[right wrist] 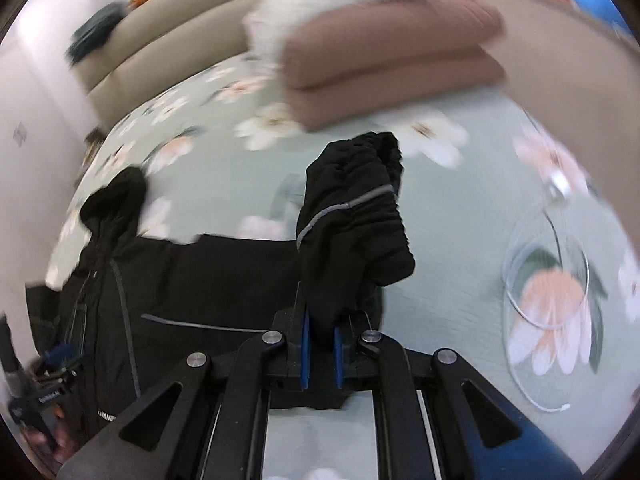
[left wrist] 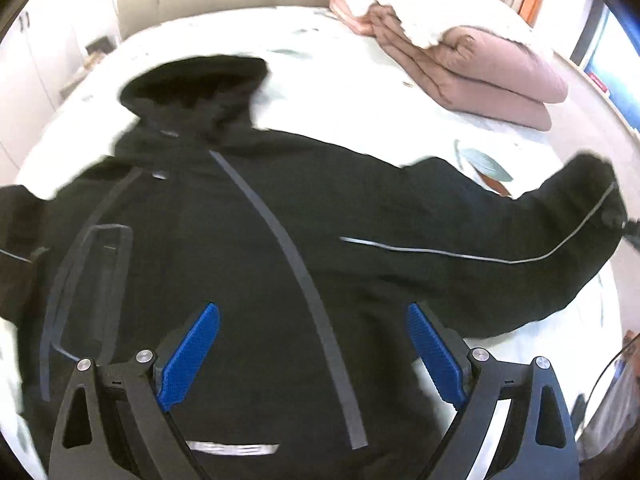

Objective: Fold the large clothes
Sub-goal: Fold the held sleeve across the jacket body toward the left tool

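Blue-padded jaws of the right gripper (right wrist: 320,356) pinch the cuff of a black hooded jacket (left wrist: 248,248), lifting its sleeve (right wrist: 352,220) clear of the floral bedsheet (right wrist: 460,208). Its partner, the left gripper (left wrist: 312,344), hangs spread wide and empty above the jacket's front, beside the grey zip line. Judged from this, the sleeve fold is under way; next the cuff likely needs carrying across the chest and laying flat. White lettering near the hem is too blurred to read. Folded pink quilts (left wrist: 492,76) sit well apart.
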{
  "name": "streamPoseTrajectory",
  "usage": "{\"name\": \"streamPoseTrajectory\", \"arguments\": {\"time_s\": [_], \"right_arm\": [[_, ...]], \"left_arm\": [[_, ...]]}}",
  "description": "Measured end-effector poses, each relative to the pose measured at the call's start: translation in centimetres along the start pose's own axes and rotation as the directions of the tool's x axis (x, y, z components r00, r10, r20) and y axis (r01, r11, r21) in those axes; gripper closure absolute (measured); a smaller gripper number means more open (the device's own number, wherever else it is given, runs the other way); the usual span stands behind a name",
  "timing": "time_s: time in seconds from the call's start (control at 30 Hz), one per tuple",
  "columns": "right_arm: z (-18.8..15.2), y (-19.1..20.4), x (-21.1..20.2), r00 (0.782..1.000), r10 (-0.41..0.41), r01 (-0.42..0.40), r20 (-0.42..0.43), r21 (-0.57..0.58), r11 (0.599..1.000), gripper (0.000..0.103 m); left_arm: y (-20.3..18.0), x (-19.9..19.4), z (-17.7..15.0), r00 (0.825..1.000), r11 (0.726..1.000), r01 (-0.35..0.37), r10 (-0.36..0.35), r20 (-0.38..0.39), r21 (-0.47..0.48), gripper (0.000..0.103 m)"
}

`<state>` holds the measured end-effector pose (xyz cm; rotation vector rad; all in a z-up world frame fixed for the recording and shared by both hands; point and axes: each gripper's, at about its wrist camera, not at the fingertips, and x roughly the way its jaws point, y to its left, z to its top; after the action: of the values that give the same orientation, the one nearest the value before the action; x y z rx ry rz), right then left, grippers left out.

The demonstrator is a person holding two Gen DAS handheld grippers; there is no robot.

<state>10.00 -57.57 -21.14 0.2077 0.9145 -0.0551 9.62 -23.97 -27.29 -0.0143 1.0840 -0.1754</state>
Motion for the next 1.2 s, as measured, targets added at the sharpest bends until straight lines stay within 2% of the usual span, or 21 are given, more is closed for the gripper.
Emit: {"name": "streamPoseTrajectory", "arguments": {"time_s": [0.1,0.2,0.33,0.47,0.57,0.67,0.77,0.83,0.9,0.97,1.03,1.13,1.2], "right_arm": [[-0.4,9.4,0.0,1.0,0.018,-0.016,0.015,-0.111,0.994,0.091],[-1.7,16.9,0.8,0.999,0.045,-0.041,0.012,-0.205,0.978,0.091],[-4.4,28.3,4.4,0.994,0.089,-0.103,-0.06,-0.286,0.953,0.091],[-7.3,35.1,8.7,0.984,0.098,-0.143,-0.147,-0.339,0.93,0.09],[-9.6,38.7,12.7,0.97,0.094,-0.173,-0.226,-0.364,0.915,0.09],[-11.6,40.1,16.8,0.949,0.065,-0.184,-0.31,-0.372,0.91,0.088],[-13.2,40.9,18.9,0.937,0.033,-0.179,-0.348,-0.397,0.9,0.078],[-13.2,40.7,18.5,0.935,0.058,-0.2,-0.35,-0.385,0.901,0.066],[-12.9,39.8,17.2,0.913,0.145,-0.281,-0.382,-0.33,0.901,0.05],[-12.9,39.2,15.4,0.907,0.176,-0.307,-0.383,-0.314,0.898,0.049],[-13.1,38.2,13.5,0.91,0.178,-0.307,-0.375,-0.316,0.898,0.048],[-13.5,35.7,11.3,0.919,0.154,-0.272,-0.364,-0.297,0.915,0.047],[-13.7,33.8,10.3,0.922,0.138,-0.245,-0.363,-0.269,0.931,0.046]], "left_arm": [[4.3,-1.6,-0.4,1.0,1.0,0.005,-0.005,0.012,0.015,0.008],[8.5,-2.6,-0.2,1.0,0.999,0.0,-0.001,0.01,0.038,0.008],[13.8,-3.6,-0.5,0.999,0.998,-0.027,0.026,0.022,0.055,0.008],[18.8,-3.8,-1.2,0.999,0.999,-0.037,0.037,0.018,0.019,0.008],[22.0,-3.2,-1.9,0.999,0.999,-0.049,0.049,0.006,-0.018,0.008],[24.8,-2.1,-2.7,0.999,0.997,-0.041,0.041,-0.004,-0.064,0.008],[26.4,-0.9,-3.1,1.0,0.996,-0.02,0.019,-0.013,-0.09,0.008],[26.9,0.0,-3.2,1.0,0.995,0.016,-0.018,-0.024,-0.101,0.008],[27.2,0.7,-3.0,0.995,0.989,0.093,-0.097,-0.032,-0.115,0.008],[27.1,1.7,-2.3,0.977,0.971,0.2,-0.208,-0.048,-0.131,0.008],[26.4,2.7,-1.6,0.947,0.941,0.303,-0.314,-0.058,-0.151,0.008],[24.6,4.8,-0.4,0.906,0.898,0.399,-0.417,-0.072,-0.186,0.008],[23.3,6.3,0.3,0.887,0.879,0.432,-0.454,-0.083,-0.201,0.008]]}}
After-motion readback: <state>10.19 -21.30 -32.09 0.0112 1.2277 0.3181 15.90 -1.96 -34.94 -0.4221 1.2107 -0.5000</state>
